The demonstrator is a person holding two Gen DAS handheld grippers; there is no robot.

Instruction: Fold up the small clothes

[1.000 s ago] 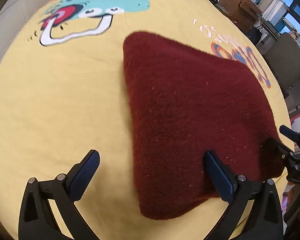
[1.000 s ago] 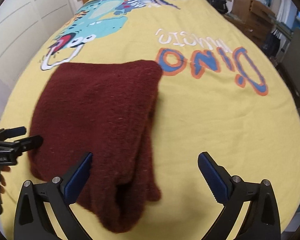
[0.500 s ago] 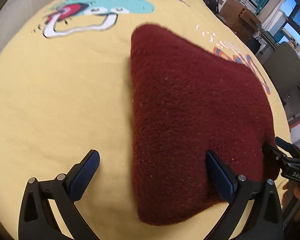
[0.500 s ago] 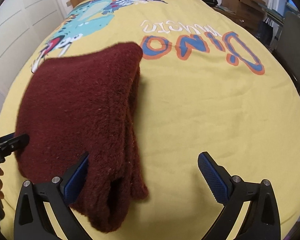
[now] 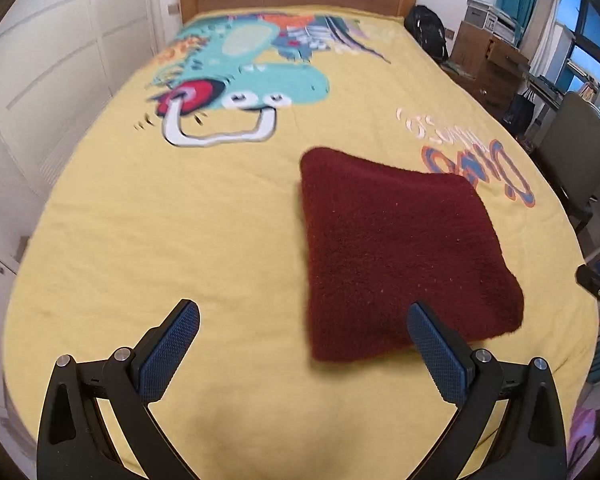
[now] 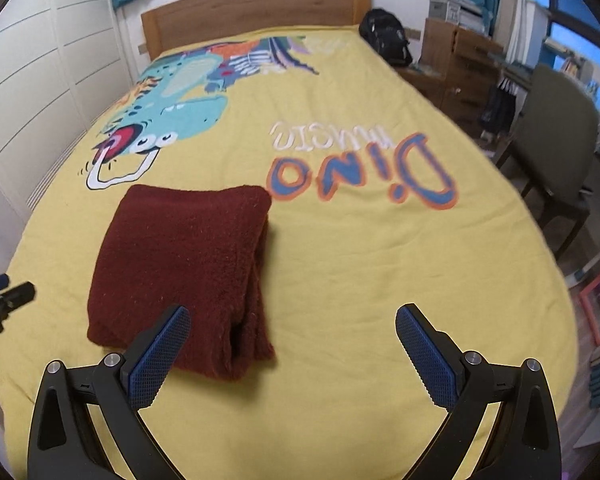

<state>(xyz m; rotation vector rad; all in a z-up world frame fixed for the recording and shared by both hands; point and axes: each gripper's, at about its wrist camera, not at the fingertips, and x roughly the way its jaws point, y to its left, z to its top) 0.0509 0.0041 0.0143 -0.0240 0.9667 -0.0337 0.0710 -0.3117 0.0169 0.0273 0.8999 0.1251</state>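
**foldfan22:** Fingers (image 5: 436, 354) on the left gripper (image 5: 300, 352) are spread wide with nothing between them, same story with the right gripper (image 6: 290, 354). Neither one touches the maroon fleece garment (image 6: 184, 272). It just sits on the yellow dino bedspread (image 6: 360, 272), ahead of the left gripper and off toward its right finger; from the right gripper's view it's ahead and over by the left finger.

**umi_tinkerer:** So which step is this? Looks folded to me, a squarish bundle with layers stacked at the near edge.

**foldfan22:** Yeah, my read is the fold's basically done and this is the let-go and check stage. That near corner by the right gripper's left finger looks a bit lumpy, layers poking out unevenly.

**umi_tinkerer:** Then next move is probably either a tidy-up pinch on that loose edge or leaving it and going for another piece. Can't see any other clothes on the bed though.

**foldfan22:** Same. Fleece is thick, so any regrasp needs a wide bite through all the layers.
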